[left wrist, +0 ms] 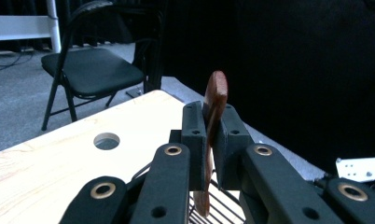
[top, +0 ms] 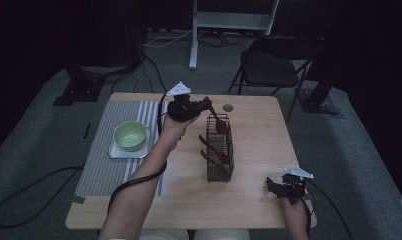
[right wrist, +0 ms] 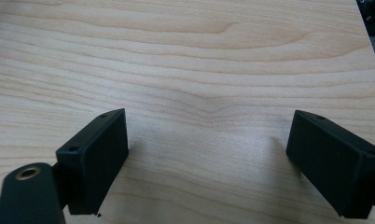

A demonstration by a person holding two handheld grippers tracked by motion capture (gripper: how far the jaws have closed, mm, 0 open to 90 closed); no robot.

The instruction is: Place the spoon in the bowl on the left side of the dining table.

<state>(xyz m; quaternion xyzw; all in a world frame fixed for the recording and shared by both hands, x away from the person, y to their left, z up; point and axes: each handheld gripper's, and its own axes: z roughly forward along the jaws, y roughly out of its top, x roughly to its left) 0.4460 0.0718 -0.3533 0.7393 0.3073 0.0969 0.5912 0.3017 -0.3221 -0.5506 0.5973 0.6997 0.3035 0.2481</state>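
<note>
A: Where was the reddish-brown wooden spoon [top: 218, 120] noted?

B: It was seen clamped in the left hand-held gripper [top: 207, 104], above the far end of the black wire cutlery basket [top: 220, 150]. The jaws were closed flat on its handle, as seen in the left gripper view [left wrist: 213, 109], so the handle was pinched across its thin side, probably so that it could not twist.

A: Why was it held tilted over the basket?

B: It was judged that the spoon was being taken out of the basket or put into it; which of the two could not be told. Two more reddish-brown spoons [top: 214, 150] were left leaning inside.

A: And the right hand-held gripper [top: 275, 186]?

B: It was kept low over the pale wooden desk [top: 259, 125], near the front right corner, jaws spread wide with nothing between them, only bare wood [right wrist: 209, 93]. It seemed to be parked clear of the work.

A: Anything else recorded?

B: A pale green bowl [top: 129, 135] was set on a square plate [top: 117, 151] on the grey striped mat [top: 104, 165], well apart from the basket.
</note>
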